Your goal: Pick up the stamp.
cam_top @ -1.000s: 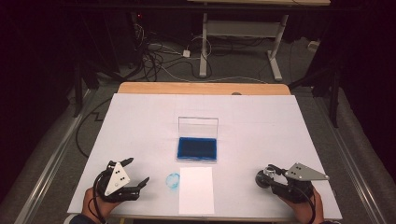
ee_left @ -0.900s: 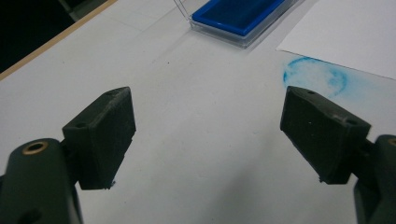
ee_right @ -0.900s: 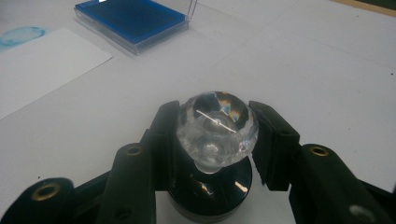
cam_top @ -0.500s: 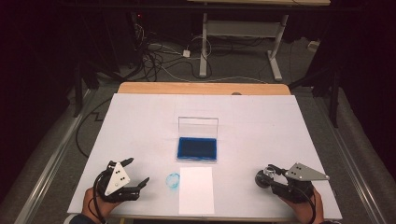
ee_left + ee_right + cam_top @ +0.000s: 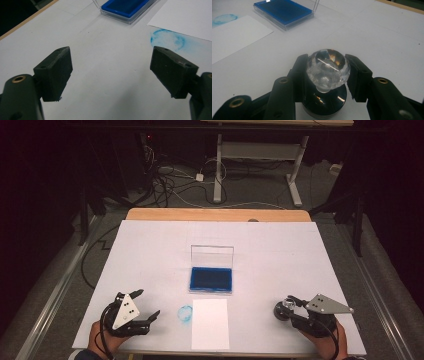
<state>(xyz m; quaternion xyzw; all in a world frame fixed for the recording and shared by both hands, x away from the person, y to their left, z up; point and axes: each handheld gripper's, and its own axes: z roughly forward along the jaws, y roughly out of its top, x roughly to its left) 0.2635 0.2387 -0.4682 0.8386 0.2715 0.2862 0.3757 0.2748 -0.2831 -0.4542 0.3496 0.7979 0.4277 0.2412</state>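
A stamp (image 5: pixel 281 310) with a clear faceted knob (image 5: pixel 328 67) and a round black base stands on the white table near the front right. My right gripper (image 5: pixel 292 309) is shut on it, its jaws at either side below the knob (image 5: pixel 328 62). At the front left, my left gripper (image 5: pixel 146 303) rests low over the table, open (image 5: pixel 112 72), with nothing between its fingers. A blue ink pad (image 5: pixel 211 279) lies in its clear case at the table's middle, lid raised. A white paper sheet (image 5: pixel 210 322) lies in front of it.
A blue ring-shaped ink mark (image 5: pixel 185 312) is on the table cover just left of the paper, close to the left gripper (image 5: pixel 167 40). The table's wooden far edge (image 5: pixel 215 214) shows beyond the white cover. Cables and desk legs are on the floor behind.
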